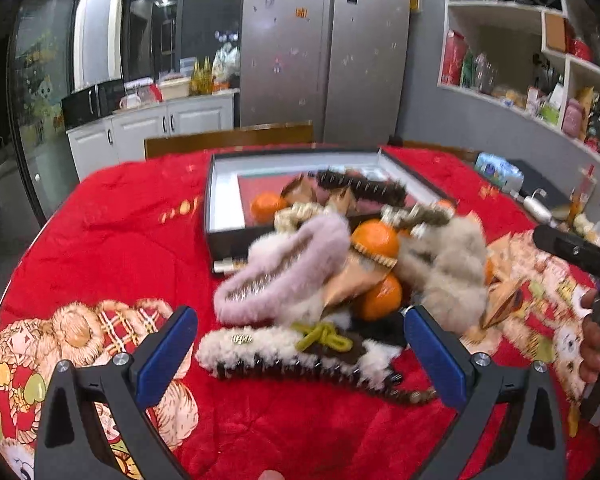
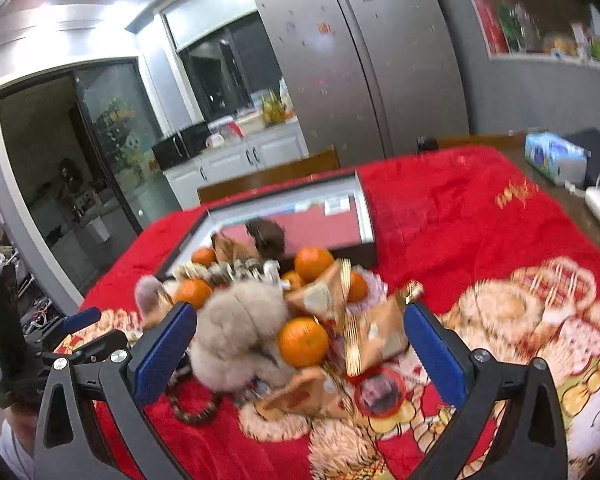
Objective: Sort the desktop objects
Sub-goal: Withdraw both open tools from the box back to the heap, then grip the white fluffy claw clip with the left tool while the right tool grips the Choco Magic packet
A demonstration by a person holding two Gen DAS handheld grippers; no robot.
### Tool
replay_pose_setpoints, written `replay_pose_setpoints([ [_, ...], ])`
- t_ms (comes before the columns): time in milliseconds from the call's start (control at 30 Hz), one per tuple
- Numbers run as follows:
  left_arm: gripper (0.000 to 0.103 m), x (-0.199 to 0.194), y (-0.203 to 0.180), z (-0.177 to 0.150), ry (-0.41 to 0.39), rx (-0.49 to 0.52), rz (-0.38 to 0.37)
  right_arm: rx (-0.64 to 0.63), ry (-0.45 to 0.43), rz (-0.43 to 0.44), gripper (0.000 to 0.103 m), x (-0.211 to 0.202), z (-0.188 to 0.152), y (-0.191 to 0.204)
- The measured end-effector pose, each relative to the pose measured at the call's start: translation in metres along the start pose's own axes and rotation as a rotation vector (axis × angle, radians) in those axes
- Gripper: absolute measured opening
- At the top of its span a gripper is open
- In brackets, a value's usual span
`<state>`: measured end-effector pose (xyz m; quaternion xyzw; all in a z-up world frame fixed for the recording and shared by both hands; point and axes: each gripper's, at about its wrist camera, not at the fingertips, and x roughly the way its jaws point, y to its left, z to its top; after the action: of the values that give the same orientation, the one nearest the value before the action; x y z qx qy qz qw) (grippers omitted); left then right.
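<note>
Left tongs [image 1: 300, 344] wide open, right tongs [image 2: 300, 344] likewise, empty

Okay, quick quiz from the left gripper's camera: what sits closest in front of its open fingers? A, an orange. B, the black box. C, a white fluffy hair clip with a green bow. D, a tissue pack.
C. The white fluffy hair clip with its green bow lies on the red tablecloth just ahead of the open left gripper, nearer than the oranges and the black box behind.
</note>
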<state>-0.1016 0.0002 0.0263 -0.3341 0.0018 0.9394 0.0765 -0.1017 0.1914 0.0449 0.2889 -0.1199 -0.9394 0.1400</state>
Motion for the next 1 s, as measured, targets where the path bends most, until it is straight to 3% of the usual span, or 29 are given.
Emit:
replay_pose_setpoints([
  [233,0.103,0.016,-0.006,-0.012,0.059,0.034,-0.005,-0.037,0.053,-0.018,0.103,0.012,-0.014,0.004],
  [1000,0.103,0.036,-0.018,-0.018,0.113,0.138,-0.003,-0.106,0.199,-0.023,0.103,0.035,-0.035,0.015],
])
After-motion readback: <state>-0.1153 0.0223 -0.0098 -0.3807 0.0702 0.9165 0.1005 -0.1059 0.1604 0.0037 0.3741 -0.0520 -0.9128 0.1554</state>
